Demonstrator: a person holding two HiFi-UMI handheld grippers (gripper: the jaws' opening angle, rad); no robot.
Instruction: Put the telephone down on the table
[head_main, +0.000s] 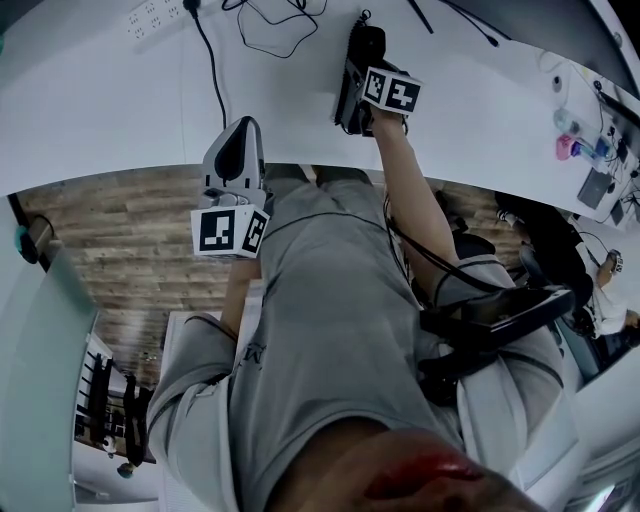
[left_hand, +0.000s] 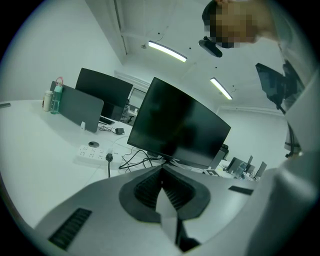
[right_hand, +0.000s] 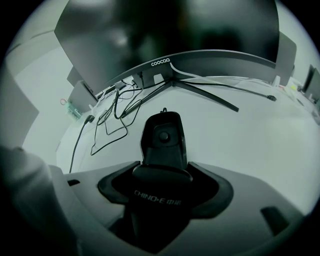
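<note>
The right gripper has its two jaws clamped on a black telephone, which stands out forward from them over the white table. The lower part of the telephone is hidden inside the jaws, and I cannot tell if its far end touches the table or not. In the head view the person's own grey shirt covers most of the picture. The left gripper has its jaws pressed together with nothing between them; it is at the near edge of the table, above a wood floor.

On the telephone is printed "CHINO-E" and then two small signs that I cannot read. The lower frame of the monitor carries the word "coocaa".

To the right of the telephone the table is bare. Loose cables lie to its left, the legs of the monitor stand spread behind it, and a power strip lies farther left.
</note>
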